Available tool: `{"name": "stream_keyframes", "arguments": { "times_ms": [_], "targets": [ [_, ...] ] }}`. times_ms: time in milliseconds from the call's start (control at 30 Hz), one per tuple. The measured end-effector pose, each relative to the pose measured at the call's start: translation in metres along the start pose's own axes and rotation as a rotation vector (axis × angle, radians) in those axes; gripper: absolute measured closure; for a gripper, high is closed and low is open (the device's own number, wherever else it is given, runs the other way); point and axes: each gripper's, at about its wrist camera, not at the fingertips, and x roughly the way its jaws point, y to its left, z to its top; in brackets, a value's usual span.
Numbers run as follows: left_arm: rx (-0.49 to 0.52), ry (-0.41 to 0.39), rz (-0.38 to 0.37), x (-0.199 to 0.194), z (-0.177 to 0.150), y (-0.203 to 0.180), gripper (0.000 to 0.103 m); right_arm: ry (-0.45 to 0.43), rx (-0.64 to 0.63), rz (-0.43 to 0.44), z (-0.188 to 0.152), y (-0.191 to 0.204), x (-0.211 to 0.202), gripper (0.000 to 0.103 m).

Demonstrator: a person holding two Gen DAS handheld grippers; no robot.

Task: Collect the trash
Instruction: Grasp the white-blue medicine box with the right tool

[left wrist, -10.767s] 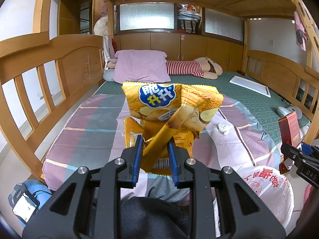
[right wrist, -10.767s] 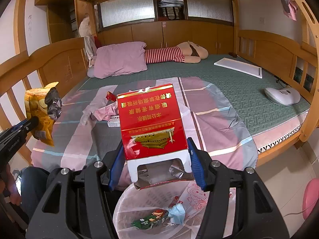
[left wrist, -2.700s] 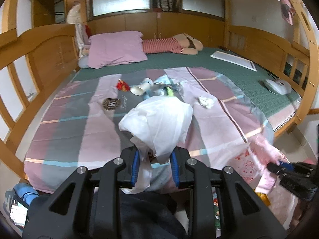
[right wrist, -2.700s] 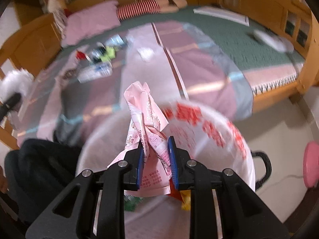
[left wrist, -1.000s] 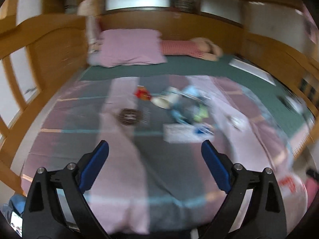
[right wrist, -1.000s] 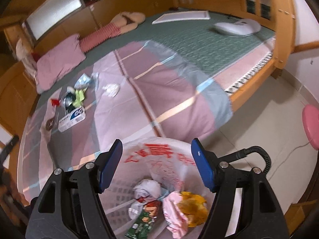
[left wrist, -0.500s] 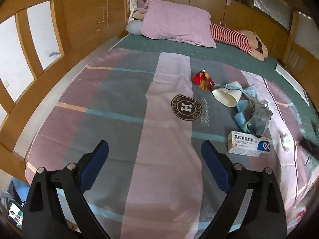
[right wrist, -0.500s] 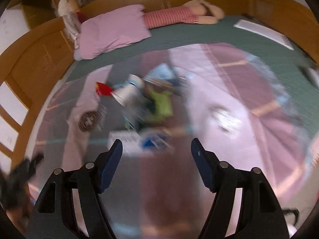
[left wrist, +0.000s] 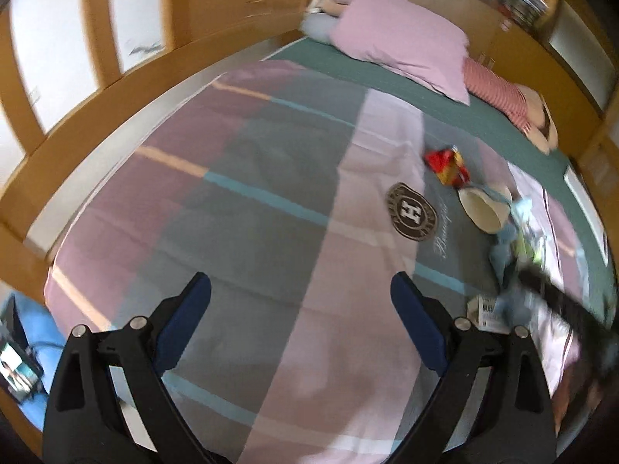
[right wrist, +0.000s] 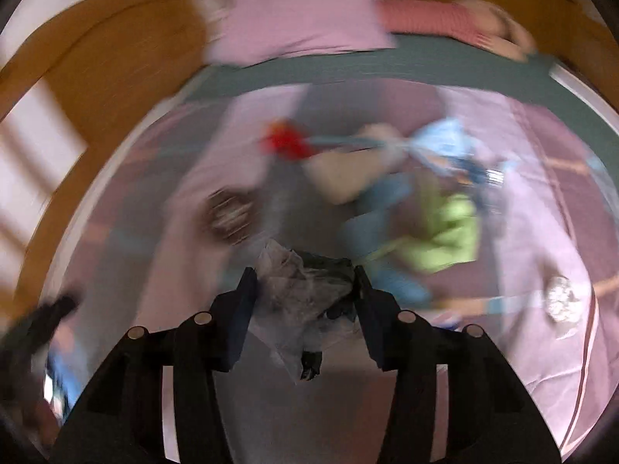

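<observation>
Trash lies on the striped bedspread [left wrist: 271, 232]: a red snack wrapper [left wrist: 445, 164], a white paper cup [left wrist: 483, 212], blue and green wrappers [left wrist: 514, 239] and a small white box [left wrist: 483, 309]. My left gripper [left wrist: 301, 301] is open and empty above the bare bedspread. In the blurred right wrist view my right gripper [right wrist: 305, 282] has its fingers around a crumpled grey plastic wrapper [right wrist: 298, 294], with the green wrapper [right wrist: 448, 236], cup [right wrist: 344, 174] and red wrapper [right wrist: 286, 143] beyond. The right gripper shows as a dark blur in the left wrist view [left wrist: 561, 301].
A pink pillow [left wrist: 402, 46] and a striped stuffed toy [left wrist: 503, 96] lie at the head of the bed. Wooden rails [left wrist: 96, 31] run along the left side. A crumpled white tissue [right wrist: 561, 297] lies at the right. A blue thing [left wrist: 23, 348] sits on the floor at left.
Both grippers have dropped closer to the bed. The right gripper, open and empty half a second ago, now has its fingers narrowed around the grey plastic wrapper.
</observation>
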Motion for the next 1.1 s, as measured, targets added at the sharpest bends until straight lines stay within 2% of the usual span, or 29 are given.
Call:
{"name": "stream_keyframes", "arguments": {
  "times_ms": [33, 67, 133, 200, 233, 300, 400, 433, 567, 667, 800, 933, 1000, 1100],
  "targets": [
    [-0.016, 0.003, 0.001, 0.000, 0.000, 0.003, 0.009, 0.025, -0.060, 0.028, -0.006, 0.015, -0.003, 0.046],
    [-0.030, 0.009, 0.004, 0.001, -0.001, 0.006, 0.009, 0.051, -0.117, 0.060, -0.012, 0.029, -0.006, 0.036],
    [-0.044, 0.025, 0.002, 0.002, -0.003, 0.008, 0.009, 0.049, -0.172, 0.074, -0.020, 0.042, -0.012, 0.024],
    [-0.040, 0.036, -0.002, 0.003, -0.004, 0.009, 0.009, 0.015, -0.154, 0.056, -0.019, 0.039, -0.019, 0.021],
    [-0.035, 0.038, -0.003, 0.003, -0.005, 0.009, 0.009, 0.013, -0.108, 0.042, -0.017, 0.030, -0.020, 0.021],
    [-0.026, 0.035, 0.002, 0.002, -0.006, 0.007, 0.009, 0.060, 0.072, 0.008, -0.016, 0.002, -0.014, 0.021],
    [-0.029, 0.038, -0.006, 0.002, -0.006, 0.008, 0.009, 0.182, 0.362, 0.069, -0.026, -0.042, 0.010, 0.021],
    [-0.028, 0.040, -0.007, 0.002, -0.006, 0.008, 0.009, 0.200, 0.442, 0.066, -0.030, -0.055, 0.018, 0.021],
    [-0.005, 0.042, -0.006, 0.002, -0.006, 0.003, 0.009, 0.185, 0.610, -0.002, -0.032, -0.085, 0.038, 0.021],
    [0.008, 0.042, 0.000, 0.002, -0.008, 0.000, 0.009, 0.174, 0.699, -0.112, -0.029, -0.100, 0.050, 0.021],
    [0.022, 0.043, 0.000, 0.003, -0.007, -0.002, 0.009, 0.152, 0.610, -0.283, -0.010, -0.096, 0.061, 0.017],
    [0.027, 0.049, 0.000, 0.005, -0.006, -0.002, 0.009, 0.201, 0.485, -0.380, -0.003, -0.082, 0.078, 0.018],
    [0.023, 0.048, 0.000, 0.004, -0.006, 0.000, 0.009, 0.195, 0.411, -0.410, -0.005, -0.072, 0.078, 0.025],
    [0.019, 0.047, -0.001, 0.004, -0.006, 0.001, 0.009, 0.187, 0.349, -0.389, -0.009, -0.062, 0.070, 0.047]
  ]
}}
